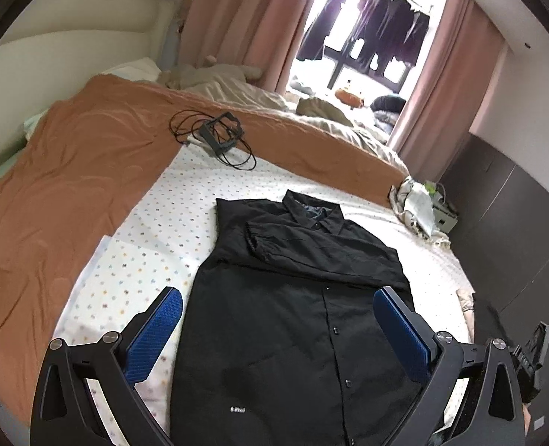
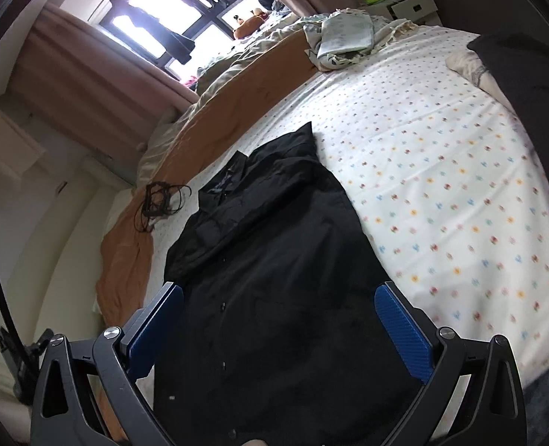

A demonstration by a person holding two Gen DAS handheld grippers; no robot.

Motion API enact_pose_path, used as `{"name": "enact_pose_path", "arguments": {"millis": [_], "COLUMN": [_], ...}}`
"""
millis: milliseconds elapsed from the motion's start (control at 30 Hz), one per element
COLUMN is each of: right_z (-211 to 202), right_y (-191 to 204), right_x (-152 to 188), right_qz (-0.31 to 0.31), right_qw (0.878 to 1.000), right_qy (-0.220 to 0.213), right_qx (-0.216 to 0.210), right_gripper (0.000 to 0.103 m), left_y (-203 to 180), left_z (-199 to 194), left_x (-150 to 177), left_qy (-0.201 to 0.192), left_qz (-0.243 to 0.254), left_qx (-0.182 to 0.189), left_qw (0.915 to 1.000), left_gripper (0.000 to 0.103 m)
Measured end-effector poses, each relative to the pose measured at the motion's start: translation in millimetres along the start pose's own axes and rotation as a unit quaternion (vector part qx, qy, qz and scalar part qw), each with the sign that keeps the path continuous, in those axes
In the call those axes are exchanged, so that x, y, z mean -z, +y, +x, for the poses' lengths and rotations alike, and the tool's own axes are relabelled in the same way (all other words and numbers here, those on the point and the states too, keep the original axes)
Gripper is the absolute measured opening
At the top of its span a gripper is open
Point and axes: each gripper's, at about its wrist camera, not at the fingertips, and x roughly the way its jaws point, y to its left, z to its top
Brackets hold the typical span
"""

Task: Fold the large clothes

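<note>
Across the middle of the bed's dotted white sheet [image 1: 155, 245] lies a black button-up shirt [image 1: 293, 316], front side up, collar toward the orange blanket [image 1: 70, 186], with one sleeve folded across its chest. Both the left gripper [image 1: 278, 319] and right gripper [image 2: 279, 316] hover over the shirt's lower half, jaws spread wide, gripping nothing. Some tangled black cable [image 1: 215, 133] sits at the blanket's edge, well apart from the shirt.

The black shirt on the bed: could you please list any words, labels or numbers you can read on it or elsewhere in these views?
Small white label near the hem of the black shirt: present at, too small and blurred to read.
Same label in the right wrist view: only a white speck, unreadable.
No other text can be made out.
</note>
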Motion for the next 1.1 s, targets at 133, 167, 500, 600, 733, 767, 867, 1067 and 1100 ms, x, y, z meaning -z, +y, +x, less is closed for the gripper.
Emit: {"name": "enact_pose_path", "arguments": {"millis": [133, 167, 500, 600, 733, 767, 867, 1067, 1100], "right_z": [-24, -32, -92, -106, -118, -119, -121, -115, -114], "right_y": [-4, -6, -21, -24, -32, -34, -37, -49, -49], "right_x": [12, 15, 43, 53, 67, 70, 80, 98, 100], "right_qz": [-0.017, -0.023, -0.045, -0.051, -0.051, -0.052, -0.057, -0.054, -0.056], "right_qw": [1.000, 0.999, 0.997, 0.997, 0.998, 0.998, 0.998, 0.998, 0.998], "right_qy": [-0.008, -0.013, -0.038, -0.040, -0.032, -0.032, -0.029, 0.000, 0.003], "right_qx": [0.023, 0.032, 0.044, 0.037, 0.027, 0.026, 0.025, 0.017, 0.017], "right_gripper": [0.103, 0.103, 0.103, 0.103, 0.103, 0.103, 0.102, 0.085, 0.084], "left_y": [6, 8, 19, 23, 25, 26, 30, 49, 53], "left_z": [-23, -29, -86, -103, -122, -124, -127, -118, -114], "left_x": [24, 30, 80, 95, 114, 119, 135, 165, 169], "left_qy": [-0.011, -0.013, -0.041, -0.049, -0.063, -0.063, -0.056, -0.031, -0.026], "left_qz": [-0.007, -0.009, -0.036, -0.038, -0.029, -0.027, -0.026, -0.060, -0.067], "left_qx": [0.008, 0.008, 0.020, 0.018, 0.021, 0.022, 0.028, 0.039, 0.039], "left_qw": [0.9999, 0.9998, 0.9983, 0.9979, 0.9974, 0.9974, 0.9977, 0.9970, 0.9966], "left_gripper": [0.102, 0.102, 0.102, 0.102, 0.102, 0.102, 0.100, 0.090, 0.089]}}
